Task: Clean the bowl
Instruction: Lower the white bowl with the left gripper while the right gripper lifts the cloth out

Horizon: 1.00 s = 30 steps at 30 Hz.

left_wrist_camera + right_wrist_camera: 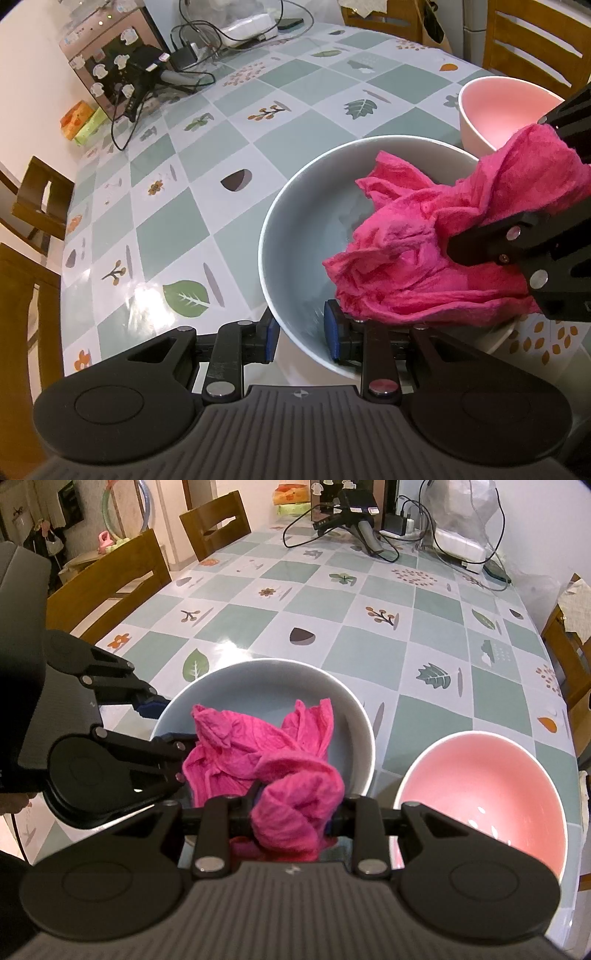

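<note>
A grey-white bowl [306, 229] sits on the tiled tablecloth; it also shows in the right wrist view [258, 679]. My left gripper [300, 338] is shut on the bowl's near rim, one blue pad outside and one inside. My right gripper [291, 818] is shut on a crumpled magenta cloth [258, 753], which hangs into the bowl and lies on its inner surface. In the left wrist view the cloth [424, 240] fills the bowl's right half, with the right gripper's black fingers [491, 240] coming in from the right.
A pink bowl [484, 790] stands just right of the grey bowl; it also shows in the left wrist view [495, 110]. Cables, a charger and boxes [147, 70] crowd the table's far end. Wooden chairs [107, 579] line the table edges.
</note>
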{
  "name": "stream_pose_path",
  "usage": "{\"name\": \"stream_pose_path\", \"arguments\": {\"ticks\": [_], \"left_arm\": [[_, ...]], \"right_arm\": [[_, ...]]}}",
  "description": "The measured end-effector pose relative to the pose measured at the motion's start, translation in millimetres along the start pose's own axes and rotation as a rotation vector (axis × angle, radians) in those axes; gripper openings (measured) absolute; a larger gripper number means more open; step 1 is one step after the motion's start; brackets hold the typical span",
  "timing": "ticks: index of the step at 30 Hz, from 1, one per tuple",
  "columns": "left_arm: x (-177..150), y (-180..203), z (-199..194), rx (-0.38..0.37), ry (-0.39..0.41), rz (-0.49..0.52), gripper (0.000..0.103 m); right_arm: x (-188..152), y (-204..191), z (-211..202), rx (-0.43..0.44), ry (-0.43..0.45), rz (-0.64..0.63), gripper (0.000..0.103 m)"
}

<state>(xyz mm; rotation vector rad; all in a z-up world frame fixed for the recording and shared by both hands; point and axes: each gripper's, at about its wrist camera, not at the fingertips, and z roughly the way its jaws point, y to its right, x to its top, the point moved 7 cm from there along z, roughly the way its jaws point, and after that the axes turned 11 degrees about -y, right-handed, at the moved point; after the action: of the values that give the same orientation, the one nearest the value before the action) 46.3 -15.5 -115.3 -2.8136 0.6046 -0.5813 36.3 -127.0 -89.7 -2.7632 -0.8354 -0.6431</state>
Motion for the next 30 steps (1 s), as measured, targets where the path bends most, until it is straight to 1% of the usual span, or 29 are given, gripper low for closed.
{"name": "stream_pose_path", "arguments": {"ticks": [8,10,14,16,22,30], "left_arm": [[0,-2,-5,0.004,0.005,-0.010,0.030],[-1,-2,-7,0.003,0.007,-0.015,0.033],[-2,-1,-11,-0.001,0.012,-0.015,0.035],[-4,-1,-13,-0.005,0.015,-0.017,0.039],[-7,2,-23,-0.009,0.032,-0.017,0.045],[-9,11,-37,-0.015,0.053,-0.014,0.050]], "right_arm": [[0,-5,-10,0.003,0.026,-0.005,0.030],[-1,-5,-14,0.002,0.037,0.001,0.030],[-3,-5,-23,-0.003,0.058,0.011,0.030],[-4,-5,-28,-0.004,0.066,0.015,0.030],[-6,-1,-42,-0.004,0.084,0.037,0.030],[-12,8,-58,-0.025,0.099,0.063,0.030]]}}
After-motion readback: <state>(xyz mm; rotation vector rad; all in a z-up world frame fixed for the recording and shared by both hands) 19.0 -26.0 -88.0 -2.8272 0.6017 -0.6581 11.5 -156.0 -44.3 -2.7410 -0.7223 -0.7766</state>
